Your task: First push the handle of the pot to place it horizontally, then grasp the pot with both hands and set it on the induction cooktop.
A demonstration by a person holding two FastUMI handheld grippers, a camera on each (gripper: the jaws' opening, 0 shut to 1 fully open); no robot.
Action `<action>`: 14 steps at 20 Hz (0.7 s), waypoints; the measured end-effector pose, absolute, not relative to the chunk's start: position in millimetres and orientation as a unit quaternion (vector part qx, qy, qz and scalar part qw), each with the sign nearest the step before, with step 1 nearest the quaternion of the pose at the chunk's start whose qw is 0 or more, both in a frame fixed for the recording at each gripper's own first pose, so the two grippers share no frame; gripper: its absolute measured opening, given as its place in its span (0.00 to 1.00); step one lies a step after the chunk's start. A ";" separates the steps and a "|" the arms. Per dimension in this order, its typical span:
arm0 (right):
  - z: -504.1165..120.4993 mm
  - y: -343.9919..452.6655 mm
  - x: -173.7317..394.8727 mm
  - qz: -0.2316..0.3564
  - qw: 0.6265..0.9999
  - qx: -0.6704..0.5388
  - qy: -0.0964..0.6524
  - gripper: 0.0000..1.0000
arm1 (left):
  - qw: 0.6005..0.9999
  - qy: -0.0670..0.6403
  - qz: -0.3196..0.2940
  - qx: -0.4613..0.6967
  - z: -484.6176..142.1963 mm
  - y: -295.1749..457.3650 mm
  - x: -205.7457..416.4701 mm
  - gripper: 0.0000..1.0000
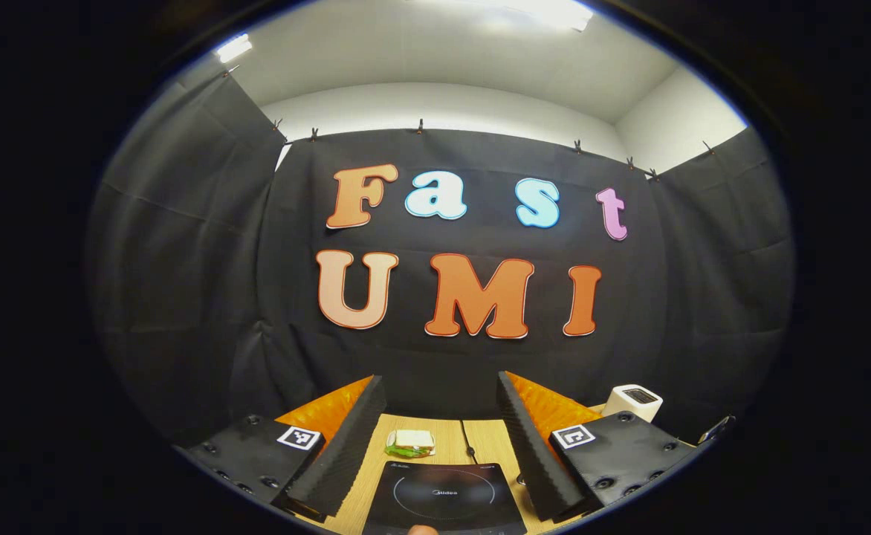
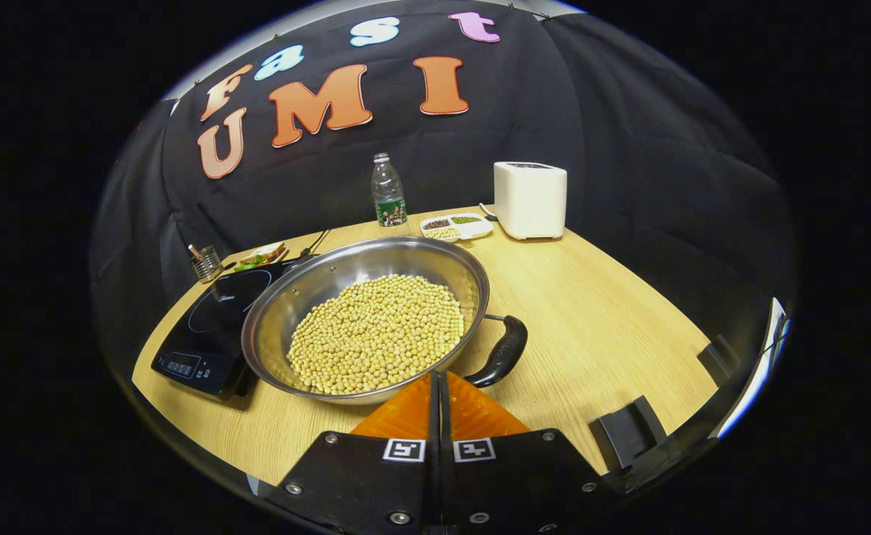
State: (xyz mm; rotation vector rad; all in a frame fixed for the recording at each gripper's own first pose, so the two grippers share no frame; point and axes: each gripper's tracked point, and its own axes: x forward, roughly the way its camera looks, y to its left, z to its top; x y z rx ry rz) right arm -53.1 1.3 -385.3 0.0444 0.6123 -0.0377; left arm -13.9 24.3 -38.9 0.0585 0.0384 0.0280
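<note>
In the right gripper view, the right gripper (image 2: 436,386) is seen with its fingers pressed together on nothing, just before the pot (image 2: 365,327). The pot is full of beans (image 2: 376,332) and sits on the table (image 2: 599,319); its handle (image 2: 501,353) points right. The induction cooktop (image 2: 212,327) lies beside it on the left. In the left gripper view, the left gripper (image 1: 435,423) is held wide apart above the induction cooktop (image 1: 443,496). A toaster (image 2: 530,199) is set far back.

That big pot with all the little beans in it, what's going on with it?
A person is working with two tongs. The pot full of beans sits on the table, partly over the induction cooktop. The right tongs are closed, just in front of the pot near its handle, not holding it. The left tongs are open above the cooktop.
</note>
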 end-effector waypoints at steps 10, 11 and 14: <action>-385.0 -11.3 -35.8 -0.037 0.953 0.018 0.299 0.00 | 0.999 0.024 0.022 0.032 -44.1 29.2 -5.5 0.98; -384.9 -11.9 -34.7 -0.037 0.953 0.017 0.299 0.00 | 0.999 0.024 0.022 0.032 -43.9 28.4 -5.1 0.99; -383.9 -14.1 -30.7 -0.036 0.953 0.018 0.300 0.00 | 0.999 0.026 0.020 0.034 -45.8 25.6 -2.1 0.98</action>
